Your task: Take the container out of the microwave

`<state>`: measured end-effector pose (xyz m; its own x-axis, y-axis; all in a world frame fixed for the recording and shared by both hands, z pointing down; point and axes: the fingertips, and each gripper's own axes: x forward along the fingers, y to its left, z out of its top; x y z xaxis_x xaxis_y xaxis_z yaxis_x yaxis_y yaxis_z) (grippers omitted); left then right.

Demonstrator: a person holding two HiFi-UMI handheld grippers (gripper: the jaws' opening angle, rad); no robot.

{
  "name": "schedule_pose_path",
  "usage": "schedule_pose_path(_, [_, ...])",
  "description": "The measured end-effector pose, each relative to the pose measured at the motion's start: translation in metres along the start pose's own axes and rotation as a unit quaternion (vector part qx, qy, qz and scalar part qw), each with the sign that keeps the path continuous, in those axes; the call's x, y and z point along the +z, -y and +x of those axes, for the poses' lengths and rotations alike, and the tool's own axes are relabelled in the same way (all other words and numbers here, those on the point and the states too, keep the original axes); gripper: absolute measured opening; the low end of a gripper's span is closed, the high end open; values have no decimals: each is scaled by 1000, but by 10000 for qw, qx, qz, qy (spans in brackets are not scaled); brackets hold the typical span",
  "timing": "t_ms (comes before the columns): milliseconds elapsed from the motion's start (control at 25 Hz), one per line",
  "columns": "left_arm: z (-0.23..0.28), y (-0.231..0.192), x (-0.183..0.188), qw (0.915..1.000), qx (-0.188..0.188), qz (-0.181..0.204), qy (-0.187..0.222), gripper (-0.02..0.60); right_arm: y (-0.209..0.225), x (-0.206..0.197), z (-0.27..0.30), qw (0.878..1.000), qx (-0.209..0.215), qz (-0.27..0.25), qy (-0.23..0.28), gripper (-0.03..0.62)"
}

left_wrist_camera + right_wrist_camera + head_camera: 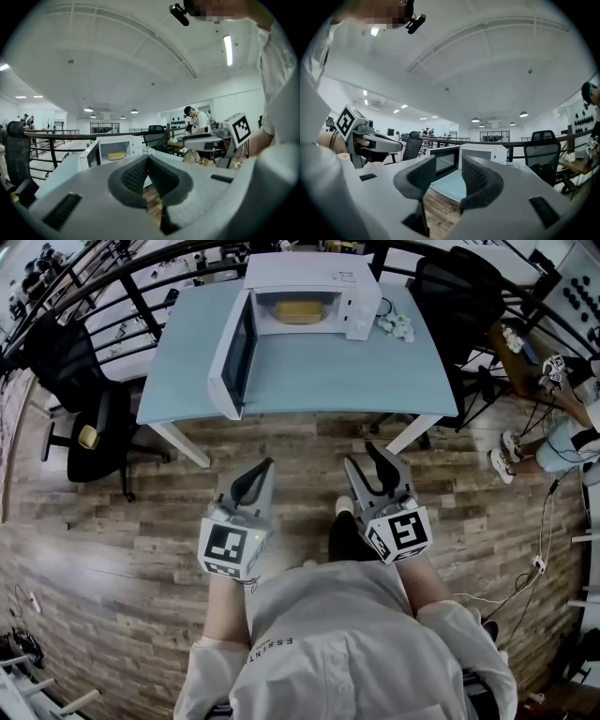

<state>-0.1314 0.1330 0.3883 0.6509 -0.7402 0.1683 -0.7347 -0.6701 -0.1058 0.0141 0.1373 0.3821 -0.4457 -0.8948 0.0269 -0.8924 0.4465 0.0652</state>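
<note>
Head view: microwave (352,282) stands on the worktop (375,371) with its door (232,362) open; the yellow container (298,311) sits inside. Left gripper (264,468) and right gripper (364,457) hang over the floor, short of the worktop. Left gripper view: jaws pressed together at the tips, nothing between them, container (116,155) well ahead. Right gripper view: jaws spread, empty.

Table (375,371) is found ahead of both jaws, well apart from left gripper (265,465) and right gripper (366,457). Microwave (309,273) is set on its far part. Container (298,311) is placed inside; door (234,352) is swung out leftward. Chair (94,418) is placed left of the table.
</note>
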Motion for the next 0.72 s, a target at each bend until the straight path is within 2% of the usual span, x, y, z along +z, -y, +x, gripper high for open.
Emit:
schedule_pose_path(160, [22, -7, -2, 9999, 94, -22, -69, -6, 16, -11, 19, 9998, 180, 38, -75, 166])
schedule_pose_path(440, [78, -32, -3, 9989, 399, 41, -225, -6, 67, -23, 77, 9986, 493, 170, -89, 166])
schedule_pose_path(720, [162, -56, 12, 9974, 624, -2, -372, -6, 130, -25, 145, 9940, 1045, 193, -276, 166])
